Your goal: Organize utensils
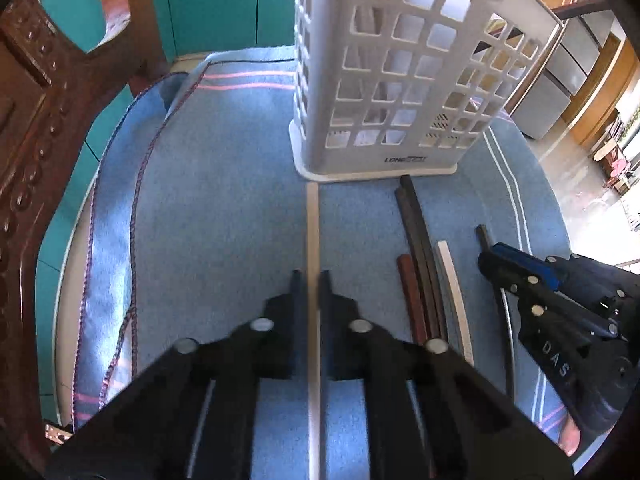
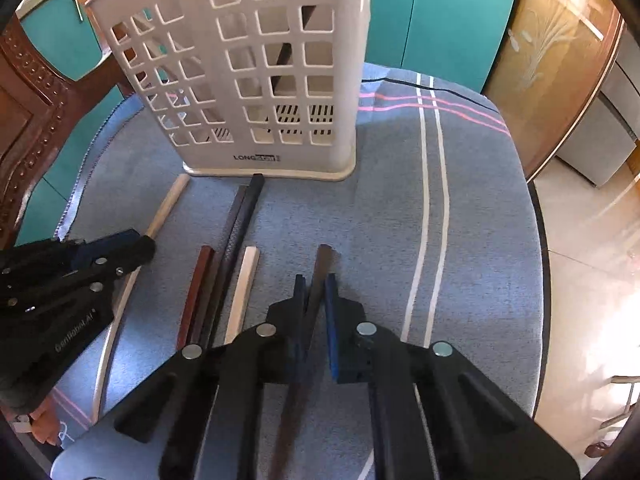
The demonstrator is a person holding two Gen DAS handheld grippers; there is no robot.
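Blue cloth (image 1: pixel 224 208) covers the round table, and the white plastic basket (image 1: pixel 384 92) stands upright at its far side with chopsticks lying loose in front of it.

Your left gripper (image 1: pixel 312 280) is closed on a pale chopstick (image 1: pixel 312 216) that lies flat on the cloth; its far tip stops just short of the basket's base. Your right gripper (image 2: pixel 315 282) is closed on a dark brown chopstick (image 2: pixel 322 264), whose tip pokes out past the fingers, still down on the cloth.

Between your two tools lies a loose bundle: a reddish chopstick (image 2: pixel 200 280), two long dark ones (image 2: pixel 240 220) side by side reaching almost to the basket, and a short cream one (image 2: pixel 244 288).

Only the right wrist view shows a dark stick (image 2: pixel 308 20) already standing inside the basket's right compartment, and the white and pink stripes (image 2: pixel 430 184) crossing the cloth to the right. Only the left wrist view shows the carved wooden chair (image 1: pixel 36 128) close on the left and the cloth's stitched hem (image 1: pixel 136 184). Each view catches the other gripper from the side, low over the cloth: the right (image 1: pixel 486 258), the left (image 2: pixel 146 242).
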